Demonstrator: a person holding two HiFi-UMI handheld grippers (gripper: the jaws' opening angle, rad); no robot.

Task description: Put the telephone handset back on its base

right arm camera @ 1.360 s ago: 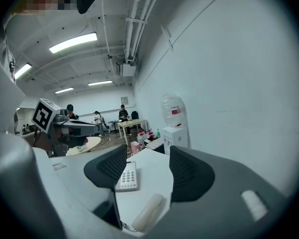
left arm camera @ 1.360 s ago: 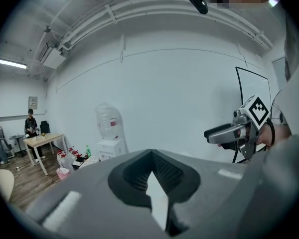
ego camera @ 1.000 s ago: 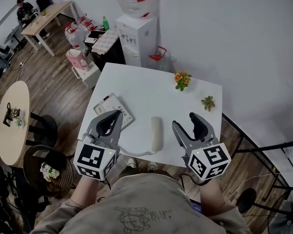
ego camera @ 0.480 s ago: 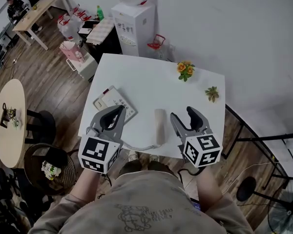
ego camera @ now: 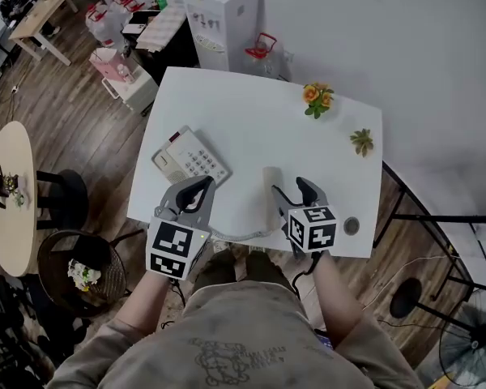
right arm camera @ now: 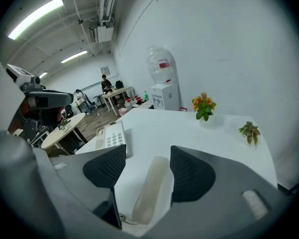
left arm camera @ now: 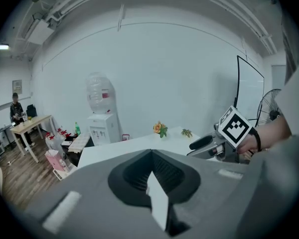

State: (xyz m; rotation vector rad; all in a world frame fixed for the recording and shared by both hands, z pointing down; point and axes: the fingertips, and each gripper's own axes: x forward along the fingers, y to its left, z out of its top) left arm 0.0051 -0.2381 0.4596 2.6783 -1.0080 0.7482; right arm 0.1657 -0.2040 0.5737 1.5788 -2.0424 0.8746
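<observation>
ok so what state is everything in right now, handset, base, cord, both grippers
handset: off its base, lying flat on the table
base: cradle empty, keypad facing up
cord: plugged into the handset, slack along the table's near edge
left gripper: shut, empty
right gripper: open, jaws either side of the handset, not clamped

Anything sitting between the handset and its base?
Nothing visible. Bare table lies between the handset and the base to its left. The right gripper has open jaws flanking the handset.
</observation>
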